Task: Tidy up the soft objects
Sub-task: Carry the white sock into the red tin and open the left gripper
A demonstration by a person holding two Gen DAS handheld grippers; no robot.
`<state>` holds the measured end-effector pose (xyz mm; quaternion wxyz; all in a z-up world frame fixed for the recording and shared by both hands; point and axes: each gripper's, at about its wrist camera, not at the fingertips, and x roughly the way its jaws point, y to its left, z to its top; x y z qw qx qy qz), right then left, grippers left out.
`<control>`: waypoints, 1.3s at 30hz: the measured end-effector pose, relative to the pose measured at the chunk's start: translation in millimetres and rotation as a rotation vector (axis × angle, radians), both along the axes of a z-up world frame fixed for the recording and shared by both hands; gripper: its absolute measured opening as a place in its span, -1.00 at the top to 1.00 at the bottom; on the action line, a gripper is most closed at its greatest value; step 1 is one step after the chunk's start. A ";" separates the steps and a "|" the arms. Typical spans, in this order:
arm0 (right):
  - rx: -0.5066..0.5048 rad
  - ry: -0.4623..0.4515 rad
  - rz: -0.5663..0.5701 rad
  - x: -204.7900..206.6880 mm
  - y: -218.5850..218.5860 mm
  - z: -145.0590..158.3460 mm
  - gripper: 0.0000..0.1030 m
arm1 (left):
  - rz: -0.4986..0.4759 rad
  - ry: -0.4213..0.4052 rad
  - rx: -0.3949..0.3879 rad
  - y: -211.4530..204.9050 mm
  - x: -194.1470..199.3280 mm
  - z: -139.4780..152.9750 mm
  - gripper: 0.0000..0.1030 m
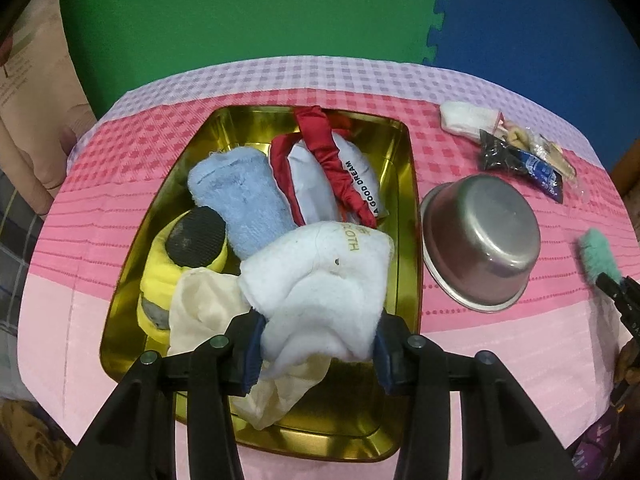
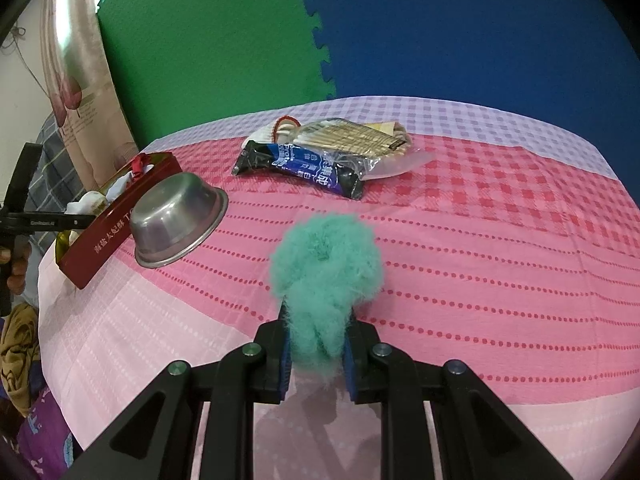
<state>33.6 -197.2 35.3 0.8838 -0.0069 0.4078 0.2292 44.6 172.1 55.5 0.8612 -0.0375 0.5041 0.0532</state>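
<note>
Toward the desk's (image 1: 500, 360) left side sits a gold-lined tin (image 1: 404, 184), holding a yellow plush (image 1: 160, 280), a blue towel (image 1: 240, 196), a cream cloth (image 1: 200, 308) and a white pouch with red straps (image 1: 316, 184). The left claw (image 1: 316, 356) is clenched on a white cloth (image 1: 320, 288) over the tin's near end. Just right of the tin lies an upturned steel bowl (image 1: 480, 236); packets (image 2: 316, 160) lie toward the far edge. The right claw (image 2: 316, 364) grips a teal fluffy ball (image 2: 326, 268) above the desk's middle.

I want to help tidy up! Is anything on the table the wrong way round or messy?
Yes. The metal bowl lies upside down, propped aslant against the gold tin. The white cloth in the left gripper has a small dark spot.
</note>
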 end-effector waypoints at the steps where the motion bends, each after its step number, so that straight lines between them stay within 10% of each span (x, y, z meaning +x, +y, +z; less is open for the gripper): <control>1: -0.001 0.000 0.000 -0.4 0.4 -0.1 0.61 | -0.001 0.003 0.000 -0.3 0.6 -0.8 0.20; 24: -0.007 0.009 0.003 1.6 0.9 -1.2 0.60 | 0.020 0.039 0.025 3.2 7.3 -13.6 -0.19; 39: -0.016 0.014 0.013 2.0 0.7 -3.9 0.60 | 0.020 0.028 0.184 -9.4 0.3 -5.2 -0.48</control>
